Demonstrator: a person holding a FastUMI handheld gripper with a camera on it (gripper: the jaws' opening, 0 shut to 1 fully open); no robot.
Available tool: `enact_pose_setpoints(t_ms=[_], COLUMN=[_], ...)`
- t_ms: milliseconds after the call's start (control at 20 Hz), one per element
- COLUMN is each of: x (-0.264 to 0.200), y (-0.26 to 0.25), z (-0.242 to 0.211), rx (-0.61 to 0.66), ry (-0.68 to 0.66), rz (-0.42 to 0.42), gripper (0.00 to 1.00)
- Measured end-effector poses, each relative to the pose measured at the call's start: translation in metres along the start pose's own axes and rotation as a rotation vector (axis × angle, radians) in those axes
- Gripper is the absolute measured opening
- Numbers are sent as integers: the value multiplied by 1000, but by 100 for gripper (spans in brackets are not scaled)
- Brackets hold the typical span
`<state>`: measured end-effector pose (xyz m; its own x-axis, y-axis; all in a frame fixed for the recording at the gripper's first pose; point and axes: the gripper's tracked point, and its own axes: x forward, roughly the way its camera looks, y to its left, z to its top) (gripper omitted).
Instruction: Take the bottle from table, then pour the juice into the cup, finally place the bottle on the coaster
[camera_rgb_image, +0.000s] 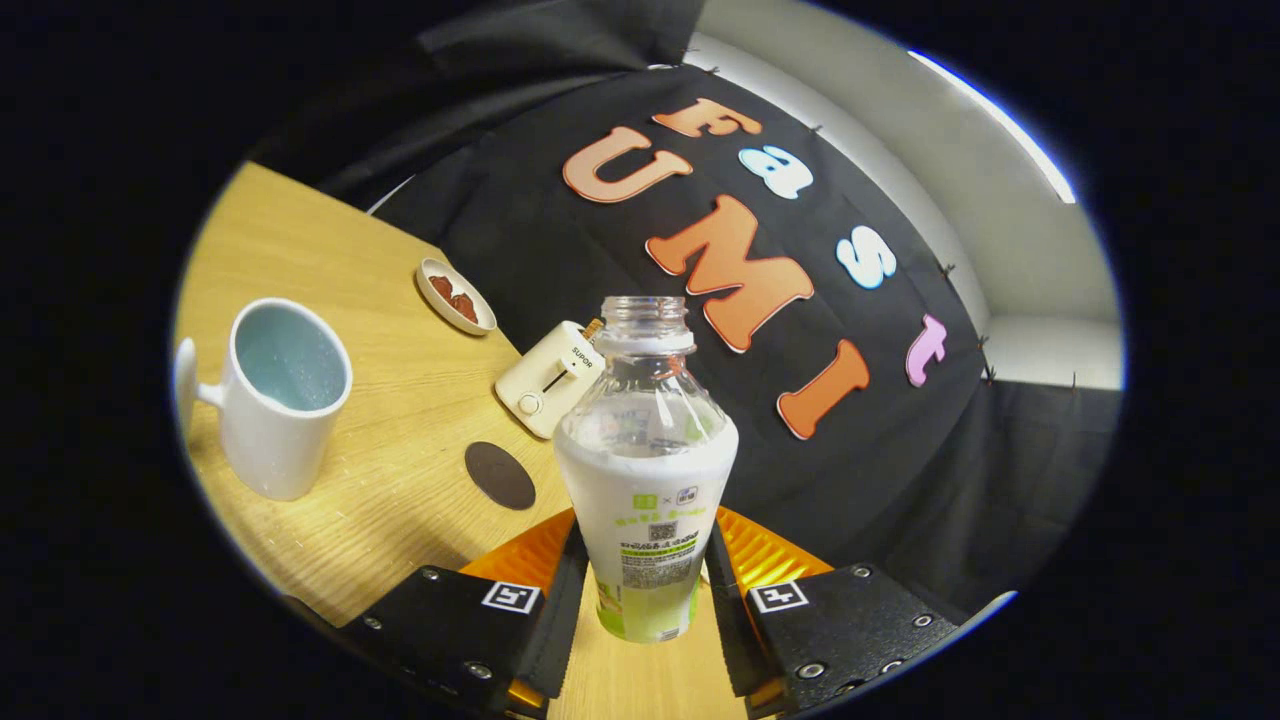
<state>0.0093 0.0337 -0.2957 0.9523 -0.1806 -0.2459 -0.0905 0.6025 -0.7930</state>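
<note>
Gripper (648, 590) pinching the uncapped bottle (646, 470), apparently lifted and tilted; pouring into cup (280, 395), left of frame, and coaster (499, 475) placement remain.

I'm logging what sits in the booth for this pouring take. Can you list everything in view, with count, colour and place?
Clear plastic bottle with white label: one, uncapped, upright between the fingers.
White ceramic mug: one, pale blue inside, on the table beyond the fingers, far side from the wall.
Dark round coaster: one, flat on the table between mug and bottle.
Cream toaster: one, behind the coaster, by the wall.
Small white dish: one, holding reddish-brown pieces, beyond the toaster.
Light wooden table: one, under everything.
Gripper: one, both fingers pressing the bottle's lower sides.
</note>
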Motion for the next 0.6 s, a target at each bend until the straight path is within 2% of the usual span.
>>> enact_pose_setpoints(t_ms=[450, 600], x=[5, 6], y=[8, 10], z=[18, 27], rx=[-329, -404], ry=[-107, -139], rz=[-59, -68], gripper=[61, 61])
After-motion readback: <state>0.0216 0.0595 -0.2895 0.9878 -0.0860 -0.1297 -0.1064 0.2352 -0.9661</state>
